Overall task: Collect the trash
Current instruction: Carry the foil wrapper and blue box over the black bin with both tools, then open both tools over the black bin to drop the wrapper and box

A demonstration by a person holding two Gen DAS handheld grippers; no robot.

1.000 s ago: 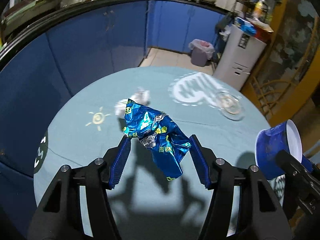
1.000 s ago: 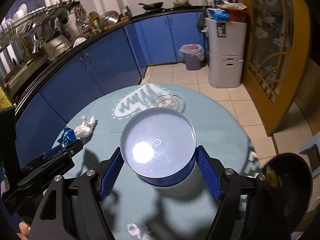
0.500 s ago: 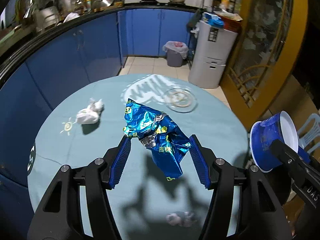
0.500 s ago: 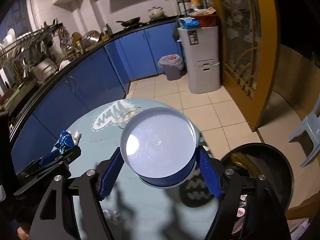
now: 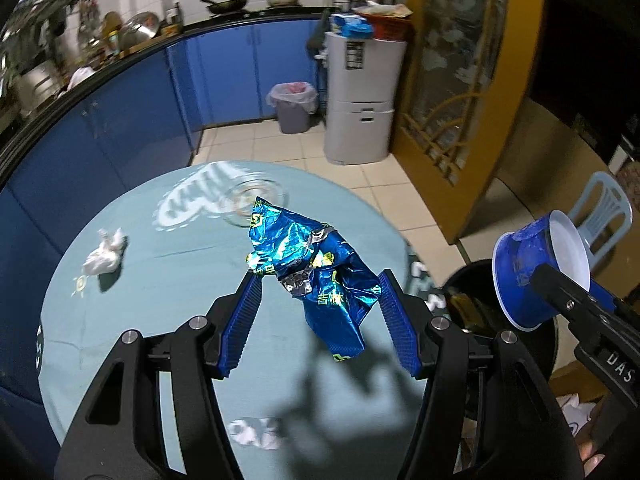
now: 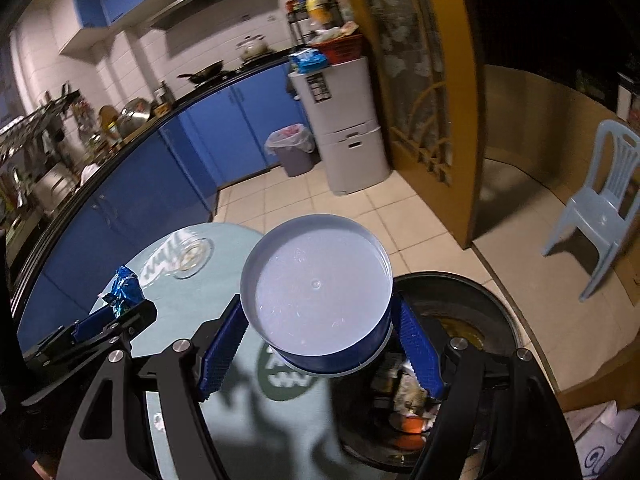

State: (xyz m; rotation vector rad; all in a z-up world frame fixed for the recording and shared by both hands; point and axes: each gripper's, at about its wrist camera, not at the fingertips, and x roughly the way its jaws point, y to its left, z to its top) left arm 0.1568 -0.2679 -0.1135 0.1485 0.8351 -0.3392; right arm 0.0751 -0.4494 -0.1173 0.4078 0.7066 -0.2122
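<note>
My left gripper (image 5: pixel 320 320) is shut on a crumpled blue foil wrapper (image 5: pixel 312 264) and holds it above the round table (image 5: pixel 168 280). My right gripper (image 6: pixel 320 344) is shut on a blue paper bowl with a white inside (image 6: pixel 316 292), held over the table's right edge beside the black trash bin (image 6: pixel 472 320). The bowl also shows in the left wrist view (image 5: pixel 532 276), and the wrapper in the right wrist view (image 6: pixel 126 290). A crumpled white tissue (image 5: pixel 106 252) lies on the table at the left.
A glass dish (image 5: pixel 256 200) sits at the table's far side. Another white scrap (image 5: pixel 252 432) lies near the front edge. A small lined bin (image 5: pixel 294 106), a grey cabinet (image 5: pixel 360 112), blue counters and a plastic chair (image 6: pixel 596 204) stand around.
Both grippers have swung to the right with their loads. The black trash bin has come into view under the right gripper, and the tissue has slid to the left of the view.
</note>
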